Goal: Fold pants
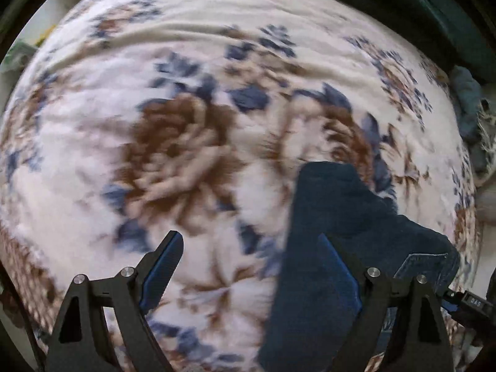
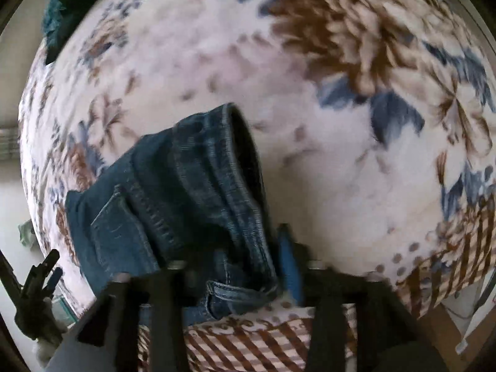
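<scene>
- The left gripper (image 1: pixel 251 251) is seen spread wide above the floral blanket (image 1: pixel 186 71); nothing is pinched, though its right-hand finger overlaps the folded pants (image 1: pixel 334 217).
- In the right wrist view, the right gripper (image 2: pixel 235 266) is blurred; denim lies between its fingers, but a grip cannot be told.
- Only there are the pants' hem and pocket seen, plus a checked border (image 2: pixel 248 341).
- A dark teal cloth (image 1: pixel 434 15) is seen at the blanket's edge.
</scene>
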Available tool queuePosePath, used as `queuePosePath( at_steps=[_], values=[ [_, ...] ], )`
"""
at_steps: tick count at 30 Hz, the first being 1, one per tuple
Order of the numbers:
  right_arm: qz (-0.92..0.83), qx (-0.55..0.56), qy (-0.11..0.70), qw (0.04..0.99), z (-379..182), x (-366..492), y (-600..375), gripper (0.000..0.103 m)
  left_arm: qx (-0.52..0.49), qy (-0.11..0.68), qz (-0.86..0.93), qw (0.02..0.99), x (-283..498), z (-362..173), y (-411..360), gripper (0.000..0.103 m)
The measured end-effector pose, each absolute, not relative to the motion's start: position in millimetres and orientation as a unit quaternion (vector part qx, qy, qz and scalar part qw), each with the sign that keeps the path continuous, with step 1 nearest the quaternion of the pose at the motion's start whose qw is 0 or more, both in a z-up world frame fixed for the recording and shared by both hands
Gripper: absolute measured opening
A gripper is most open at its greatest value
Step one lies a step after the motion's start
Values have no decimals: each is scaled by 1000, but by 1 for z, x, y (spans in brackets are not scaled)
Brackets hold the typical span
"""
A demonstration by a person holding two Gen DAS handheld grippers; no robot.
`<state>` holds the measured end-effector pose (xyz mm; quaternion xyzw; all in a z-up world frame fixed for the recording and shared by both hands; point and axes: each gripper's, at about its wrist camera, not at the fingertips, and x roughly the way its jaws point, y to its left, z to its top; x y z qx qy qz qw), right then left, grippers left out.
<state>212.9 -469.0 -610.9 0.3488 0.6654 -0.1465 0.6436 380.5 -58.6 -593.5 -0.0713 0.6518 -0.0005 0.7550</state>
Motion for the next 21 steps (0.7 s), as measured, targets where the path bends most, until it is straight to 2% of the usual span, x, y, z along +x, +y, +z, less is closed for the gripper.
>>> queuePosePath(
  at_steps=[3,9,10,12,13,14,15,19,21],
  values=[
    [-158,368,637,659,-603,213,-481,66,-89,667,-26,739,400,-613,-69,88],
    [-147,373,639,657,-624,236,-477,66,-165,686,-41,707,432,-651,-75,88],
    [-145,370,643,654,-629,241,-478,66,-171,692,-44,700,435,-656,-76,85],
    [-141,377,642,652,-635,247,-475,65,-190,690,-60,695,438,-664,-75,39],
    [-139,377,639,656,-636,249,-475,60,-190,689,-67,696,439,-666,-76,37],
    [-143,368,636,664,-637,252,-474,42,-181,688,-67,700,440,-666,-77,31],
    [-148,356,640,665,-637,255,-474,40,-177,685,-69,703,440,-667,-76,28],
    [-161,342,663,646,-649,265,-471,41,-202,691,-70,691,443,-680,-67,29],
    [-152,336,673,641,-644,270,-471,45,-205,693,-75,687,445,-673,-67,32]
  ],
)
